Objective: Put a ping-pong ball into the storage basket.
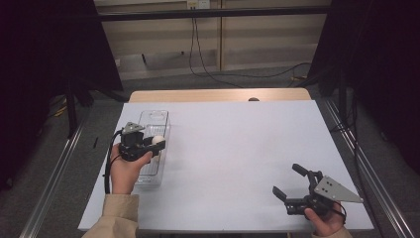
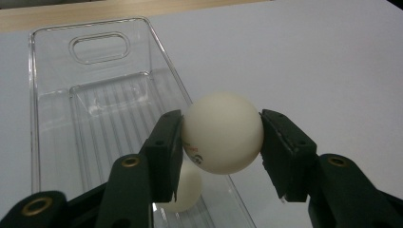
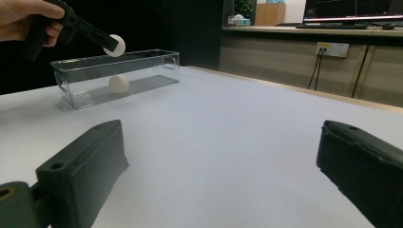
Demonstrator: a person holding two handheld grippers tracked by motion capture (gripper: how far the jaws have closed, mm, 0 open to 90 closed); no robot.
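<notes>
My left tongs (image 2: 221, 135) are clamped on a white ping-pong ball (image 2: 222, 132), one pad on each side, ball sitting right at the tips. In the high view the left tongs (image 1: 154, 144) hang over the clear plastic bin (image 1: 157, 118) on the left side of the desk (image 1: 237, 148), about mid-length and toward its right wall. The right gripper view shows the held ball (image 3: 115, 45) above the bin's rim (image 3: 114, 57), not touching it. A second ball (image 3: 118, 83) already lies on the bin floor, also visible just below my left jaws (image 2: 183, 192).

Right tongs (image 1: 292, 184) are wide open, nothing between them, parked low near the right front corner of the desk, well apart from the bin. In the right gripper view the jaws stand wide with bare desk between them.

Step in hand, as I read it: dropping balls into the bin; this one is carried over and ready for release.

Next move: make sure the ball is inside the right wall, not over it; the left gripper view has it close to that edge. Shift slightly inward, lower a bit, then open. Dropping from height risks a bounce out or knocking the ball already there.
</notes>
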